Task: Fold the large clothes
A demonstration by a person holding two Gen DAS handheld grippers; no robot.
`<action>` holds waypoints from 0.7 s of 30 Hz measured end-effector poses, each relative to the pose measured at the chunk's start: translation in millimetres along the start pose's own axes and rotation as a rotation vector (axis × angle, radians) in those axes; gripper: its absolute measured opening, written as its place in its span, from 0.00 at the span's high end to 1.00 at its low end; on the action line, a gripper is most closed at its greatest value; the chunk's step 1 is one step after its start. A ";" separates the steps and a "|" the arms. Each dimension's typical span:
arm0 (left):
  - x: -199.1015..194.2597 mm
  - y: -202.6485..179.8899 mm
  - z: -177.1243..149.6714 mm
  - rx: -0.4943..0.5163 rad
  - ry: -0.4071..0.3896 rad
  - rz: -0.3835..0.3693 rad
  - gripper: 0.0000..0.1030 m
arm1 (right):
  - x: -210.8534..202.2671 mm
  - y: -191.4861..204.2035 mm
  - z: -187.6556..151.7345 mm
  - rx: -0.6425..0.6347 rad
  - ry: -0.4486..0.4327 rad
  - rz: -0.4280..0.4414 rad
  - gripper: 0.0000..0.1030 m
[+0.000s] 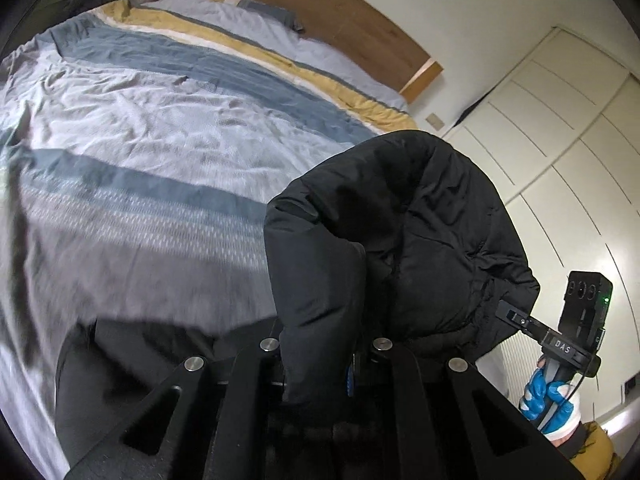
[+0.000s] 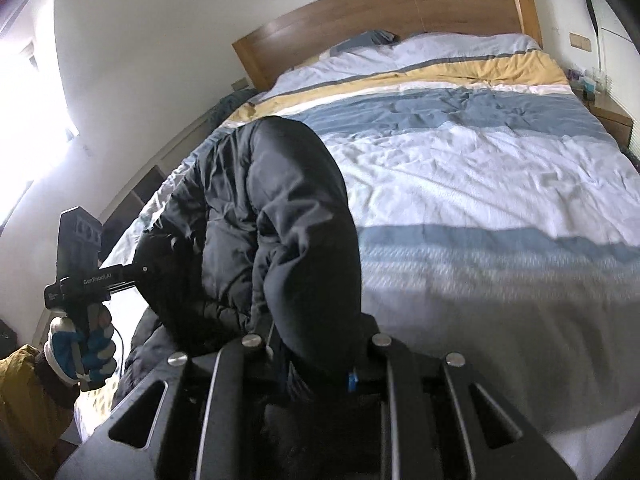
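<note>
Black linkage bars fill the foreground of both wrist views; the left tongs (image 1: 356, 364) are clamped nearly closed on the jacket (image 1: 396, 240), the right tongs (image 2: 316, 364) likewise on its other edge; the jacket hangs bunched between them above the bed (image 2: 480, 168); it looks puffy, quilted, matt black, with a stitched hem; likely soft and bulky yet light, somewhat slippery, so a hold on seams or hem corners should serve better than on padded panels; each gloved hand (image 1: 548, 396) grips a handle.
</note>
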State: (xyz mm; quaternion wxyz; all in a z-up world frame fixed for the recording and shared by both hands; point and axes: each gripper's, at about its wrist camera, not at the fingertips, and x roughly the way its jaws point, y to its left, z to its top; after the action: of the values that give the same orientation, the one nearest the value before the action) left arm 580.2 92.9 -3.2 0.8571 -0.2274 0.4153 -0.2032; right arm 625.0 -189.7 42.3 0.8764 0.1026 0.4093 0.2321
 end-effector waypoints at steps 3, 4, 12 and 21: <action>-16.2 -0.9 -25.8 0.016 -0.014 -0.016 0.87 | -16.1 9.7 -30.4 -0.008 -0.015 0.006 0.81; -19.3 0.7 -34.1 0.018 -0.016 -0.018 0.87 | -19.3 12.0 -38.9 -0.011 -0.018 0.006 0.81; -41.2 12.4 -93.7 0.042 -0.033 -0.047 0.86 | -34.2 16.5 -107.8 -0.012 -0.027 0.019 0.79; -60.1 13.2 -130.2 0.092 -0.018 0.031 0.85 | -50.1 16.9 -152.6 0.023 -0.044 0.002 0.78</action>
State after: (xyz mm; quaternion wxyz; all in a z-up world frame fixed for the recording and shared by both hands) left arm 443.2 107.1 -45.2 0.8734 -0.1831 0.4012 -0.2066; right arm 474.9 -201.2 -16.1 0.8836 0.1181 0.3926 0.2262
